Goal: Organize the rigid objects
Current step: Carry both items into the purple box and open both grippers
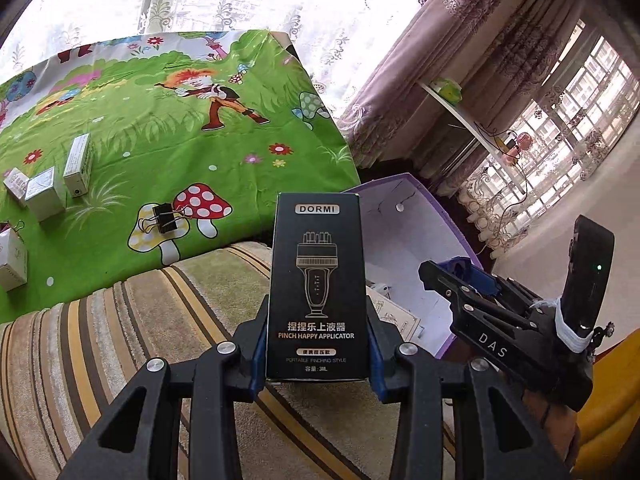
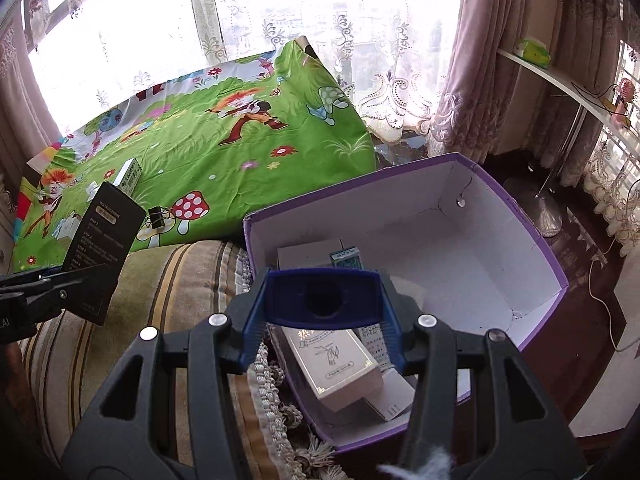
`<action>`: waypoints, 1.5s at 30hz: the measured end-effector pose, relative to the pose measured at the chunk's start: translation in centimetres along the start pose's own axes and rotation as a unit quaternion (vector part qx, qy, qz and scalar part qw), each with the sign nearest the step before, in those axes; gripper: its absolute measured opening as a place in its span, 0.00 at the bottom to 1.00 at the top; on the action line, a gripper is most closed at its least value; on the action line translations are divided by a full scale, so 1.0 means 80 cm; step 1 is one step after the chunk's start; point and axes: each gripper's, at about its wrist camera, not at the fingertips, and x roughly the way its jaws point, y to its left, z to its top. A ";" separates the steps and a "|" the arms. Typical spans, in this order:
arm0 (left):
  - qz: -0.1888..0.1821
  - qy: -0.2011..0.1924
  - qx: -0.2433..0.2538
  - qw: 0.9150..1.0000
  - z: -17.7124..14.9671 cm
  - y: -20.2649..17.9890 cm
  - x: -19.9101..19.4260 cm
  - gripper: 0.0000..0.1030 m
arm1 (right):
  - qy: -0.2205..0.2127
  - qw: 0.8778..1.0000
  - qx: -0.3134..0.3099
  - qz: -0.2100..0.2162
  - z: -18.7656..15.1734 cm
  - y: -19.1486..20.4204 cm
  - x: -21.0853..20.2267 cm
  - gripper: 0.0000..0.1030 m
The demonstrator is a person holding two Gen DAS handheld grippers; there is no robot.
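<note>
My left gripper (image 1: 318, 344) is shut on an upright black DORMI box (image 1: 318, 280), pinched near its lower end above the striped cushion. In the right wrist view the same black box (image 2: 102, 252) tilts at the left edge, with the left gripper (image 2: 48, 284) under it. My right gripper (image 2: 324, 308) is shut on a blue plastic block with a round hole (image 2: 296, 294), over the near end of the open purple box (image 2: 520, 220). Several white boxes (image 2: 340, 368) lie inside. From the left wrist, the right gripper (image 1: 460, 276) shows over the purple box (image 1: 420, 220).
On a green cartoon cloth (image 1: 180, 140) stand several small white boxes (image 1: 78, 166) and a black binder clip (image 1: 166, 218). A striped cushion (image 1: 140, 320) lies in front of it. Curtains, a white shelf (image 2: 560, 80) and a floor cable (image 2: 600, 292) lie to the right.
</note>
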 end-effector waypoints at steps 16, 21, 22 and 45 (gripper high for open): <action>-0.047 0.026 0.108 0.993 -0.006 -0.086 0.034 0.56 | -0.019 0.997 0.057 -0.051 -0.005 -0.059 -0.013 0.79; -0.012 -0.021 0.154 0.988 -0.010 -0.105 0.010 0.63 | -0.062 0.996 0.046 -0.054 0.001 -0.050 -0.031 0.84; 0.006 -0.031 0.163 0.986 -0.011 -0.110 0.005 0.64 | -0.072 0.995 0.043 -0.050 0.002 -0.047 -0.036 0.86; 0.139 -0.142 0.133 0.971 0.019 -0.025 -0.076 0.70 | -0.169 0.985 -0.018 -0.027 0.025 0.004 -0.082 0.99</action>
